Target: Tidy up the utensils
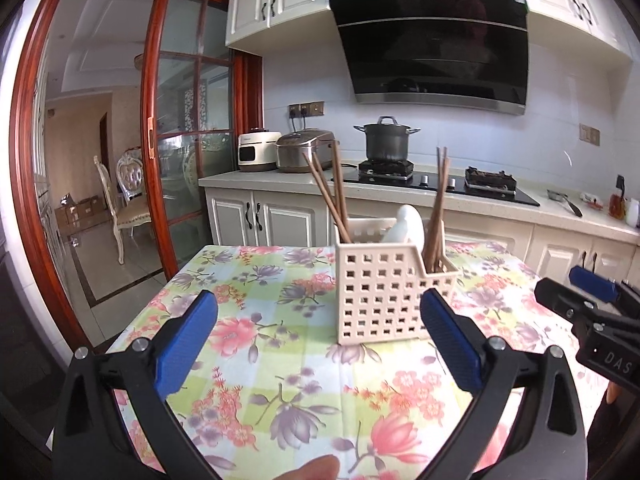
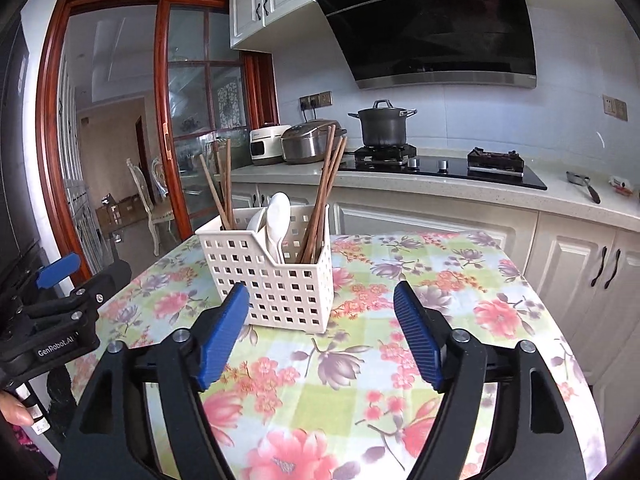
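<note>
A cream perforated utensil caddy [image 1: 378,296] [image 2: 280,280] stands on the floral tablecloth [image 1: 260,360] [image 2: 360,360]. It holds brown wooden chopsticks [image 1: 332,196] [image 2: 320,200] in two groups and white spoons [image 1: 408,228] [image 2: 277,220] in the middle. My left gripper [image 1: 318,312] is open and empty, just in front of the caddy. My right gripper [image 2: 322,304] is open and empty, also in front of the caddy. Each gripper shows at the edge of the other's view, the right one [image 1: 592,300] and the left one [image 2: 56,300].
A kitchen counter [image 1: 440,200] behind the table carries rice cookers [image 1: 304,150], a pot [image 1: 386,140] on the stove and a range hood above. A wooden sliding glass door [image 1: 180,140] and a chair [image 1: 120,208] are at the left.
</note>
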